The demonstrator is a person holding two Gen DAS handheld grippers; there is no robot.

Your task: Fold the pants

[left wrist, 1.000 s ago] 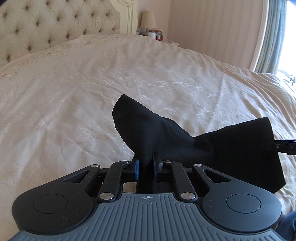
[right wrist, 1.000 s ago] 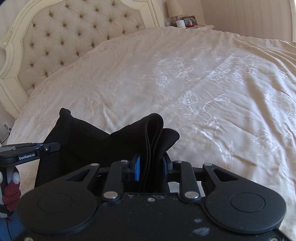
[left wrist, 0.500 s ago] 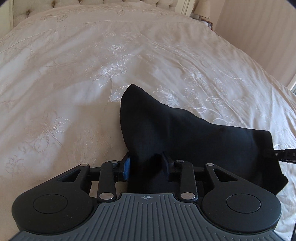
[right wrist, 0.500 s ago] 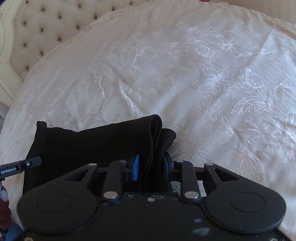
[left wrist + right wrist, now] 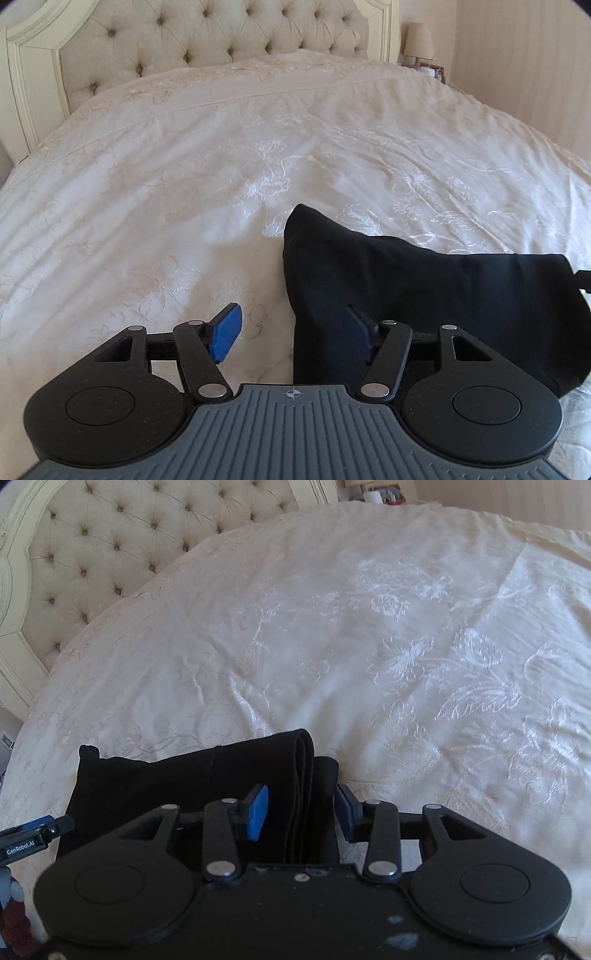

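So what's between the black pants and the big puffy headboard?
Only bare cream bedspread, in both wrist views. It runs from the folded black pants up to the tufted headboard, with nothing lying on it.

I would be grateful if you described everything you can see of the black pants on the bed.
The black pants are a plain, matte, soft-looking fabric folded into a compact, thick bundle that lies on the cream embroidered bedspread. In the right wrist view stacked layers show at the folded end, and one corner sticks up at the far left. Both grippers stand open with the bundle's ends between their fingers: the left gripper has one pad against the cloth, and the right gripper straddles the layered end.
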